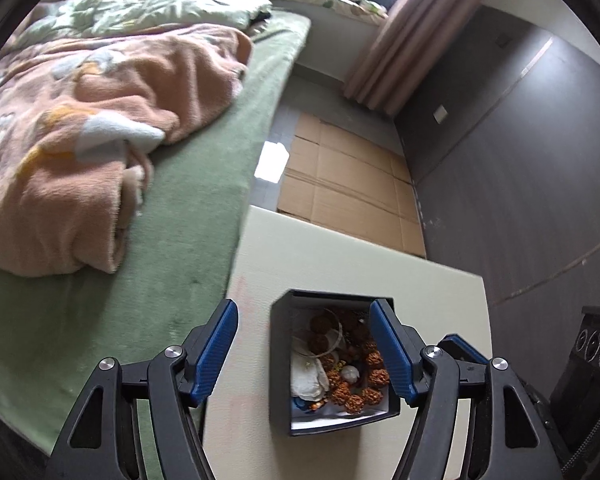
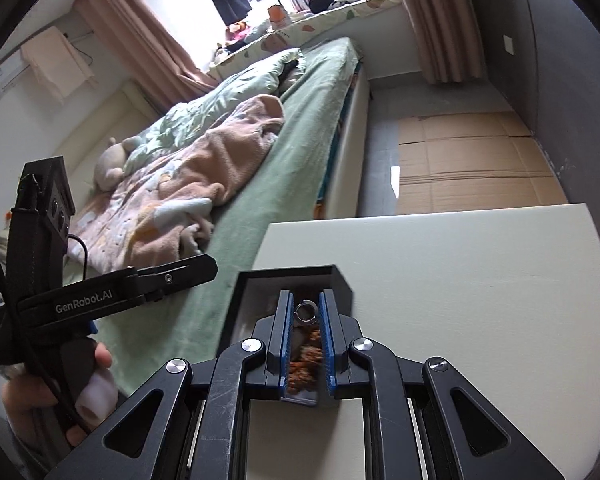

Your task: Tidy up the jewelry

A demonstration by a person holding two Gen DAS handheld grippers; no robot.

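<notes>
Left tongs (image 1: 302, 354): wide, empty, straddling box (image 1: 281, 360) at lower centre.
Right tongs (image 2: 305, 338): narrow, pinching ring (image 2: 305, 313) above box for sorting.

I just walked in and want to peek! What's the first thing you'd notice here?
Probably the black box on the cream table beside the bed, heaped with knobbly orange-brown beads. In the right wrist view, the right gripper pinches a small silver ring just above that box. Behind, a fluffy pink blanket lies crumpled on the green bed.
</notes>
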